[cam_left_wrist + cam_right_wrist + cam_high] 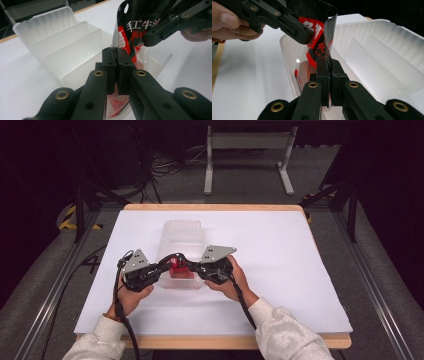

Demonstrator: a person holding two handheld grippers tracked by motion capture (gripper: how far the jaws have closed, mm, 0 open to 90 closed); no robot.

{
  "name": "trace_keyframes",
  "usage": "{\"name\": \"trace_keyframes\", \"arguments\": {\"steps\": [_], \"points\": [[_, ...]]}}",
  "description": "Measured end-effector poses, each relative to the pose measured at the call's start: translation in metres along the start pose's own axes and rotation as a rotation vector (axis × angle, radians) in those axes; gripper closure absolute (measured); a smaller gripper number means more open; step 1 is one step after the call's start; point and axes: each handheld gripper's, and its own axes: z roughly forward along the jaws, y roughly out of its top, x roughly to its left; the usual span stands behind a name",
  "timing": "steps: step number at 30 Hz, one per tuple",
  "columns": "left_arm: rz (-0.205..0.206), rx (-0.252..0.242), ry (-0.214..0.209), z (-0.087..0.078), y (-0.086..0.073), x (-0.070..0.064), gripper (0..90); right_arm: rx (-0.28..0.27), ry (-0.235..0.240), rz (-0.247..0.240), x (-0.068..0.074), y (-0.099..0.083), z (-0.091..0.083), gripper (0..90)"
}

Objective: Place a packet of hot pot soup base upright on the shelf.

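Note:
A black and red snack packet [179, 268] with white characters hangs over the near end of a translucent plastic container [182, 237]. My left gripper [170, 264] is shut on the packet's left edge and my right gripper [194, 266] is shut on its right edge. In the left gripper view the jaws [116, 53] pinch the packet [135, 27], with the right gripper [152, 37] clamped higher on it. In the right gripper view the jaws [329, 65] grip the packet's [319, 37] thin edge, and the left gripper [302, 33] holds its top. The packet's lower part sits inside the container.
The container [62, 42] has stepped dividers [374, 50] in its far half. It stands on a white sheet [280, 265] over a wooden table. Bare sheet lies to the left, right and front. A metal stand [247, 150] is on the floor beyond the table.

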Motion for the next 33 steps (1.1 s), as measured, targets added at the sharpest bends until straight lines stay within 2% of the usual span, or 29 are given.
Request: {"name": "trace_keyframes", "arguments": {"steps": [6,12,18,26,28,33], "points": [[0.001,0.006,-0.004,0.0,-0.002,-0.002,85.8,-0.004,0.002,0.002,0.001,-0.003,-0.001,87.9],[0.011,0.012,0.012,0.001,-0.002,-0.004,84.2,-0.003,-0.006,-0.002,0.001,-0.005,-0.002,88.0],[0.009,0.009,0.044,-0.002,-0.004,-0.005,75.4,0.0,-0.009,-0.018,0.002,-0.004,-0.004,87.1],[0.006,-0.009,0.077,-0.015,-0.006,-0.008,71.1,0.002,-0.028,-0.023,0.001,-0.003,-0.006,85.7],[0.002,-0.013,0.073,-0.016,-0.006,-0.009,71.0,0.002,-0.028,-0.02,0.001,-0.003,-0.006,85.2],[0.001,-0.021,0.107,-0.023,-0.008,-0.013,68.9,-0.002,-0.035,-0.018,-0.001,-0.002,-0.009,84.1]]}}
